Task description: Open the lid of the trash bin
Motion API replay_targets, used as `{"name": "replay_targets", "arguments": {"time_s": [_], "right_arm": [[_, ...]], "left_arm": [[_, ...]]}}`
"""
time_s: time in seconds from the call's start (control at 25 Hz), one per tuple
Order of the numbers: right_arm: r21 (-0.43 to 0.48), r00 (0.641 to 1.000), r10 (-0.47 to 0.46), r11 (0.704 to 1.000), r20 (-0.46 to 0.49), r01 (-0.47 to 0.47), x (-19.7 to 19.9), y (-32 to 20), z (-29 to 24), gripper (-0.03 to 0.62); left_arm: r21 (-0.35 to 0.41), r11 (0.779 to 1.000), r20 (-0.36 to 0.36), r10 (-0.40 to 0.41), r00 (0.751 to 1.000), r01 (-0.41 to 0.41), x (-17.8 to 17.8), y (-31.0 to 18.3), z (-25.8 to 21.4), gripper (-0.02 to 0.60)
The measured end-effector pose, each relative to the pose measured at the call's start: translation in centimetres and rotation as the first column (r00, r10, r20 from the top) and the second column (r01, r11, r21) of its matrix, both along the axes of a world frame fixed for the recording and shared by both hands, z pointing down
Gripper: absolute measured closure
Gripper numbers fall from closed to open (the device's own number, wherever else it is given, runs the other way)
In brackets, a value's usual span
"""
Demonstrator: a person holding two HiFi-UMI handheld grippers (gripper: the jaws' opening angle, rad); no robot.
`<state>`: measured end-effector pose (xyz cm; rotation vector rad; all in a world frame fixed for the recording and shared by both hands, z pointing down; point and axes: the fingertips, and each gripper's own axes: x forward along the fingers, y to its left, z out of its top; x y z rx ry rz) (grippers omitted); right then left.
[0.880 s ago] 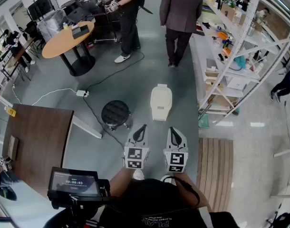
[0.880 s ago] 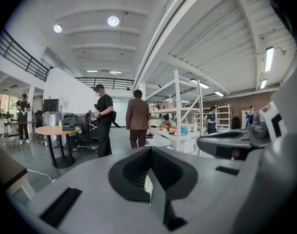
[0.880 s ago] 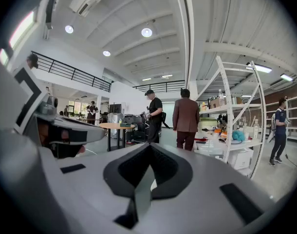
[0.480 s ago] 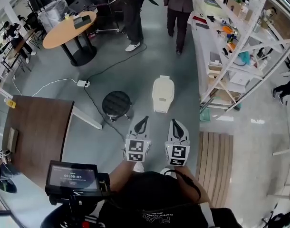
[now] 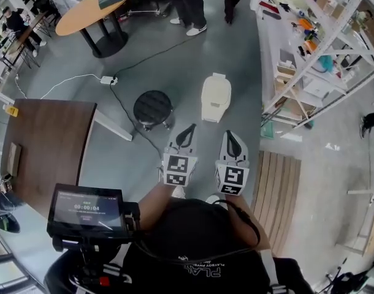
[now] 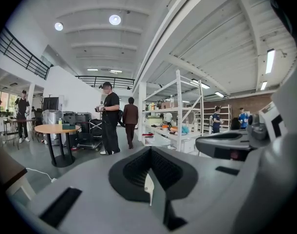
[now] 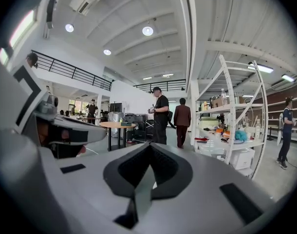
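The cream plastic trash bin (image 5: 211, 116) stands on the grey floor (image 5: 175, 60), straight ahead of the person and a little beyond both tools. Its rounded lid (image 5: 216, 94) lies flat on it, closed, and nothing touches it.

The left tool (image 5: 188, 129) and the right tool (image 5: 228, 135) are held side by side with their tips towards the bin but clear of it. The right tip is just short of the bin's near end and the left tip is off to the bin's left. In the left gripper view the left tool (image 6: 150, 150) has its dark jaws drawn together with nothing between them. The right gripper view shows the same of the right tool (image 7: 149, 146): jaws together, empty.

Left of the bin and near it stands a black round stool (image 5: 152, 107). A black cable (image 5: 122, 112) runs past the stool from a white power strip (image 5: 107, 79). To the bin's right stands white metal shelving (image 5: 309, 72), loaded with mixed items. A pale wooden slatted platform (image 5: 276, 195) lies on the floor to the right of the right tool.

A dark brown wooden worktop (image 5: 46, 146) fills the left side, and a small black screen (image 5: 86, 208) sits low in the head view. Well beyond, a round tan worktop (image 5: 92, 11) carries a dark box. Two people (image 6: 109, 118) stand past the bin with their backs turned.
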<state>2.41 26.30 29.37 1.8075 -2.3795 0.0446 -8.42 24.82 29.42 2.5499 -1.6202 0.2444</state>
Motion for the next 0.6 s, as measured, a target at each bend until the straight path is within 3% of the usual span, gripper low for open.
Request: {"name": "replay_targets", "arguments": {"time_s": [0.28,0.6], "right_arm": [[0.01,0.999,0.033,0.999,-0.039,-0.033,-3.3,-0.8,-0.2,0.592],[-0.012,0.997,0.067,0.998,-0.025,-0.068,-5.6,-0.6,0.5,0.592]], "left_arm": [[0.023,0.999,0.024,0.047,0.999,-0.048,-3.3,-0.8,-0.1,0.584],[0.009,0.997,-0.005,0.079,0.997,-0.079,-5.8,-1.3,0.3,0.584]]}}
